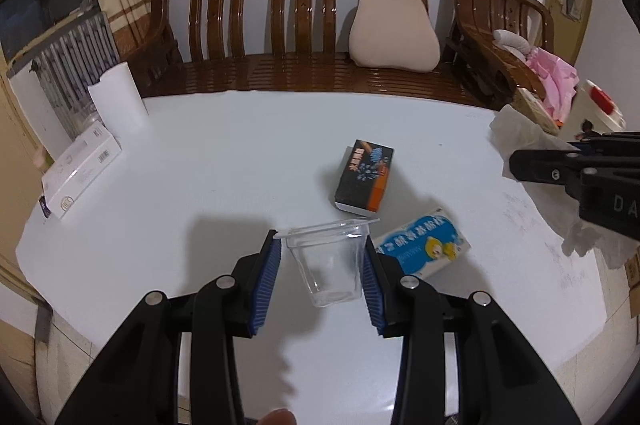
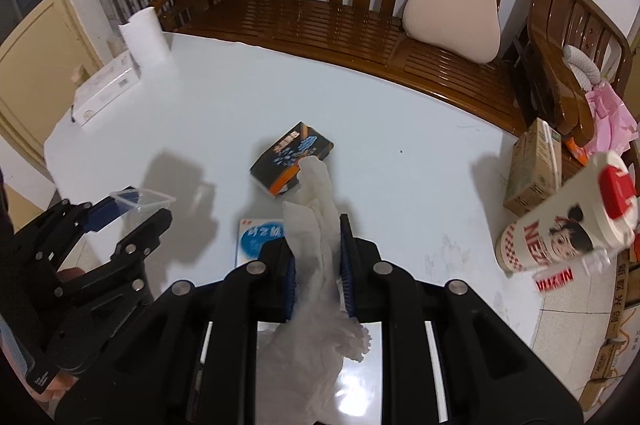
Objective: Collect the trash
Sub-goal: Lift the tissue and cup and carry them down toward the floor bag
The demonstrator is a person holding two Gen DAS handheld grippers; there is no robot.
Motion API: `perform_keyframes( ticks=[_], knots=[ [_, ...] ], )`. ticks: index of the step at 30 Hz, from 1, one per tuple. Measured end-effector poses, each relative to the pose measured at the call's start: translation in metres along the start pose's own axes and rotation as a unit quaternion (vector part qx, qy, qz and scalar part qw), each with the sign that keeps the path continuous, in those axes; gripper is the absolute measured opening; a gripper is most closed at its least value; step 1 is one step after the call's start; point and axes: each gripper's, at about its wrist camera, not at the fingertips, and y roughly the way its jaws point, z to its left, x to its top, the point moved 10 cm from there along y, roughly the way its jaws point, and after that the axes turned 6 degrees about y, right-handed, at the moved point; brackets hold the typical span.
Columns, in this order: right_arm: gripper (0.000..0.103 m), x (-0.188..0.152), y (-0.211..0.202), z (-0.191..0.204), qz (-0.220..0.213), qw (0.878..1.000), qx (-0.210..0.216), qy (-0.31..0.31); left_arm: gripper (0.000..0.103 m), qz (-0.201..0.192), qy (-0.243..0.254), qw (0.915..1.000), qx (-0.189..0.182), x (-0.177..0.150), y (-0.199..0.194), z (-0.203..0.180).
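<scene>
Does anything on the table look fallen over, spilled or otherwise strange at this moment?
The printed paper cup with the red lid at the table's right edge appears strongly tilted and blurred, not upright. No spill shows. The black-and-orange box and the blue-and-white box lie flat, scattered near the middle.

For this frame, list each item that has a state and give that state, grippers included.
Left gripper: shut on clear plastic cup, held above the table.
Right gripper: shut on crumpled white tissue.
Dark box: lying flat.
Blue-and-white box: lying flat.
Drink cup: tilted, lidded.
</scene>
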Motion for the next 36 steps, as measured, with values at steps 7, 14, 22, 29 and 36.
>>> perform_keyframes(
  ticks=[7, 14, 22, 29, 36],
  knots=[
    [0.017, -0.034, -0.036, 0.011, -0.018, 1.000, 0.011, -0.006, 0.038, -0.019, 0.018, 0.9995, -0.018, -0.014, -0.041, -0.020],
    [0.017, -0.085, -0.069, 0.017, -0.025, 1.000, 0.015, -0.008, 0.038, -0.030, 0.039, 0.9978, -0.044, -0.044, -0.078, -0.041],
    [0.017, -0.138, -0.091, 0.027, -0.027, 0.999, 0.012, -0.014, 0.038, -0.021, 0.058, 0.9963, -0.060, -0.089, -0.094, -0.061],
    [0.017, -0.180, -0.092, 0.036, -0.020, 1.000, 0.012, -0.012, 0.038, -0.007, 0.063, 0.9956, -0.070, -0.130, -0.100, -0.070],
    [0.017, -0.233, -0.081, 0.044, -0.001, 1.000, 0.010, -0.010, 0.038, 0.020, 0.069, 0.9941, -0.081, -0.180, -0.095, -0.077]
  ],
)
